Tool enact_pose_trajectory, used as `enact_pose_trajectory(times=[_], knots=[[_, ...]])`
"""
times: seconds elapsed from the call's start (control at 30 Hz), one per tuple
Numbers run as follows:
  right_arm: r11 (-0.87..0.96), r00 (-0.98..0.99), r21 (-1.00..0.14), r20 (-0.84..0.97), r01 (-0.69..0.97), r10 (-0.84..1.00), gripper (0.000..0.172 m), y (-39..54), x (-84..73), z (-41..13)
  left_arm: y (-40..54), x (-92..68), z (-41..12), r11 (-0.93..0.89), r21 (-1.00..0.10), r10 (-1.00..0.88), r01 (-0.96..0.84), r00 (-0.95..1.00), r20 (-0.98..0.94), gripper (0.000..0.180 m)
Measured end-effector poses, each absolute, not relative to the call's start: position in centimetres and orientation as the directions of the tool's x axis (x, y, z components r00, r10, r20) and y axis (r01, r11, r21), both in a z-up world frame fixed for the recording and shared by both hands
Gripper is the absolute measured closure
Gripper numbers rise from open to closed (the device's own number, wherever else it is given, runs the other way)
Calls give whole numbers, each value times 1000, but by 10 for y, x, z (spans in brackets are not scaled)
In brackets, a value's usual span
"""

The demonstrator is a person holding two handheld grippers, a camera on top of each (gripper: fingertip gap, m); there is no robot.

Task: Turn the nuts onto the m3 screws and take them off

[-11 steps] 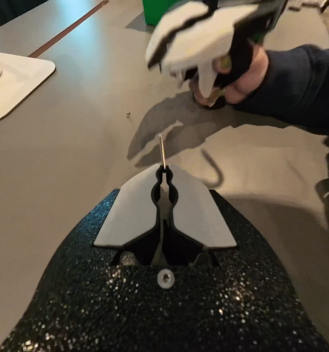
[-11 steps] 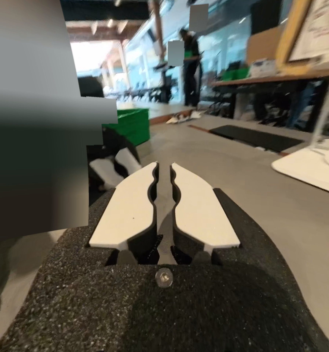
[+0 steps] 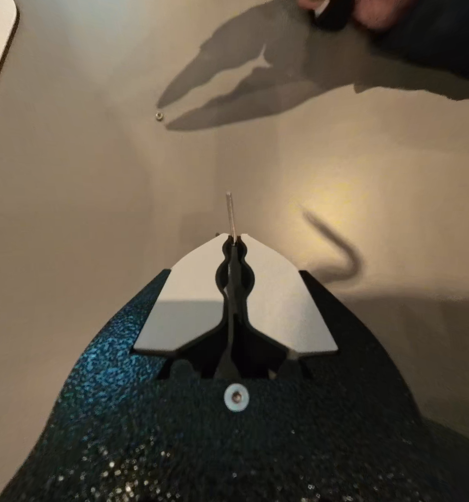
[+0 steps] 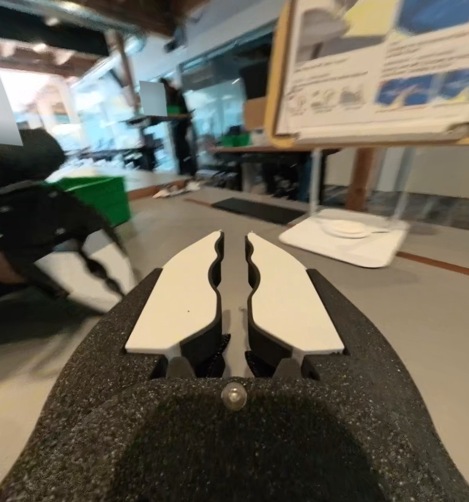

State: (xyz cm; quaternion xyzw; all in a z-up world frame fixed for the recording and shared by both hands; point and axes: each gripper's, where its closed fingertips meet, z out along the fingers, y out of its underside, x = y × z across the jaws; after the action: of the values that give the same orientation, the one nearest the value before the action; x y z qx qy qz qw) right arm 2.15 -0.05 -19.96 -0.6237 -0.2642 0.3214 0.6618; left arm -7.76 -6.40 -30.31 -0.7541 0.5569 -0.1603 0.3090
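— Upper left of the left wrist view, a loose nut point(image 3: 159, 116) lies on the table point(image 3: 78, 190); the left gripper point(image 3: 234, 239) pinches the m3 screw point(image 3: 231, 214).
— Right gripper point(image 4: 234, 233) stands narrowly open, holding nothing; a nut that small might skid away.

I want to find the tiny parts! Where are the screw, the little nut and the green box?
screw point(image 3: 232, 214), left wrist view, its bare shaft.
nut point(image 3: 160, 116), left wrist view, its middle.
green box point(image 4: 105, 195), right wrist view, its front wall.

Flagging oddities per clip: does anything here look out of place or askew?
One thing: a single nut lies loose on the grey table, apart from the screw that the left gripper pinches at its tips. The right gripper is open with nothing between its fingers. Nothing looks spilled or damaged.
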Motion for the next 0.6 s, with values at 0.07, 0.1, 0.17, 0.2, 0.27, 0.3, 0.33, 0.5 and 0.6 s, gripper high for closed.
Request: enact_pose_trajectory(times=[0.07,0.1,0.17,0.2,0.27,0.3,0.33,0.5,0.6], knots=[[-90,393,-995,-95,-31,915,159,-28,-8,-209,-65,-72,-303,-190,-660,-939,-727,330,-94,177],[-168,275,-985,-152,34,949,158,-41,-20,-219,-64,-71,-304,-172,-665,-939,-727,325,-112,177],[-230,160,-957,-202,176,966,154,-58,-37,-238,-64,-70,-305,-99,-659,-939,-746,289,-185,177],[-224,148,-950,-194,220,970,152,-63,-45,-244,-63,-69,-303,-55,-660,-931,-750,277,-237,178],[-187,91,-943,-168,277,982,153,-75,-59,-250,-65,-66,-300,-4,-667,-927,-745,253,-277,178],[-173,80,-939,-156,296,985,155,-79,-64,-252,-66,-63,-299,0,-681,-930,-732,251,-270,177],[-155,92,-933,-132,325,987,156,-78,-67,-256,-68,-61,-297,-2,-699,-934,-715,251,-254,177],[-135,130,-930,-96,342,987,159,-73,-66,-259,-70,-59,-289,-60,-781,-951,-622,274,-145,177],[-139,111,-940,-109,310,988,169,-74,-66,-255,-71,-59,-285,-65,-803,-953,-592,276,-126,177]])
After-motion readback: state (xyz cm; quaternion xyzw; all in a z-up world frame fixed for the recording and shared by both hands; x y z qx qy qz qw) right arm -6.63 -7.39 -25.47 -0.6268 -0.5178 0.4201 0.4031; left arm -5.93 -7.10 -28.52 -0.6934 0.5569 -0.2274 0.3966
